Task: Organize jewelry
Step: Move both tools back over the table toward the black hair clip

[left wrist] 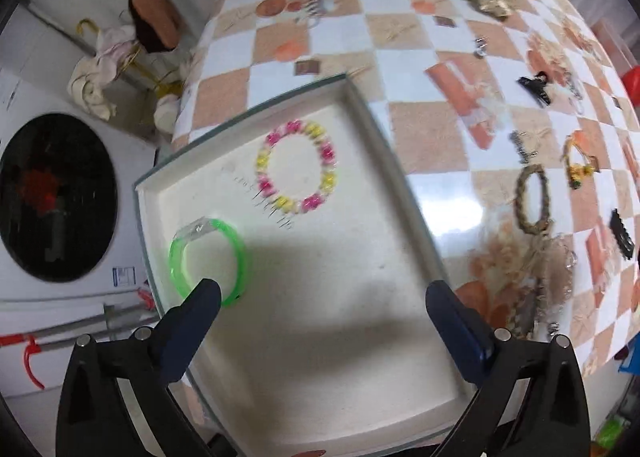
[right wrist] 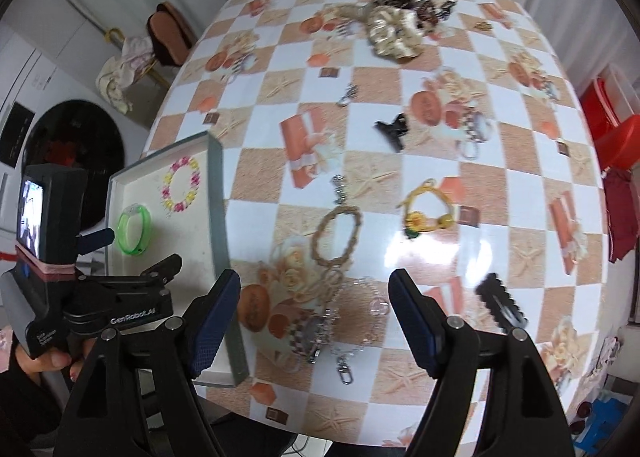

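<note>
A white tray (left wrist: 372, 117) sits at the table's left edge. In it lie a green bangle (left wrist: 240, 253) and a ring of pink and yellow beads (left wrist: 328, 153). My left gripper (left wrist: 322, 297) hangs open above the tray, nothing between its fingers; its left finger stands just beside the green bangle. The right wrist view shows the same tray (right wrist: 216, 185), the green bangle (right wrist: 146, 225) and the left gripper (right wrist: 144, 247). My right gripper (right wrist: 316, 289) is open above a silver chain (right wrist: 360, 317) and a braided rope bracelet (right wrist: 318, 245) on the table, holding nothing.
Loose on the checked tablecloth lie a yellow bracelet (right wrist: 428, 213), a black claw clip (right wrist: 394, 129), a black toothed clip (right wrist: 504, 305), a small clasp (right wrist: 348, 95) and a pile of scrunchies (right wrist: 396, 33) at the far end. Red bins (right wrist: 616, 137) stand right of the table.
</note>
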Available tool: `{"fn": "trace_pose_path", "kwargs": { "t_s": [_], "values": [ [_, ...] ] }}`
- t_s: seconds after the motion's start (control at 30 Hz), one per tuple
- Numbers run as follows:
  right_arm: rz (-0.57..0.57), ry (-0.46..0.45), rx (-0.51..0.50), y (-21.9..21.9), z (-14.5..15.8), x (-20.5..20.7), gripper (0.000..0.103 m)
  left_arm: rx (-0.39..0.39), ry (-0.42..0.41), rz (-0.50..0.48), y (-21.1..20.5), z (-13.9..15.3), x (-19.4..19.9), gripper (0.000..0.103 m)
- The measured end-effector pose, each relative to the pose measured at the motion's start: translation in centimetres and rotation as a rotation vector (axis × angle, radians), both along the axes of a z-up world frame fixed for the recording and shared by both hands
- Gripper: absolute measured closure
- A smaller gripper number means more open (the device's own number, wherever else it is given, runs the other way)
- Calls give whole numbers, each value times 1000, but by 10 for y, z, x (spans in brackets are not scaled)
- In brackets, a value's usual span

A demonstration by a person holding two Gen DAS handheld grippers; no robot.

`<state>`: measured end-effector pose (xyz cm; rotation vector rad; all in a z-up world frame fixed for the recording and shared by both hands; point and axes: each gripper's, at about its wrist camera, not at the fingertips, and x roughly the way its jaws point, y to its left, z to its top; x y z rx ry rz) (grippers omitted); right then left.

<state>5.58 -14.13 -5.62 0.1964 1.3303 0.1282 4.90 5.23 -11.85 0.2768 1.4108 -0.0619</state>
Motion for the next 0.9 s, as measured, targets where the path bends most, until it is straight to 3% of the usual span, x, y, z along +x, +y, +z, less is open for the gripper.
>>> {"fn": "trace_pose_path", "kwargs": {
  "t_s": [0.1, 0.17, 0.53, 0.7, 0.9],
  "values": [
    [-27, -4, -7, -11, 2, -3, 22, 9, -15, -40, -17, 4, 6, 0],
    [-45, -12, -10, -17, 3, -5, 12, -1, -18, -49, -26, 7, 10, 0],
    [-141, -117, -21, -56, 6, -17, 11, -36, -12, -148, -60, 22, 17, 0],
    [-121, -18, -49, -75, -7, -14, 11, -42, -5, -159, -74, 22, 15, 0],
    [-170, 39, -54, -108, -24, -26, 11, -40, 0, -178, -86, 21, 8, 0]
  ]
}}
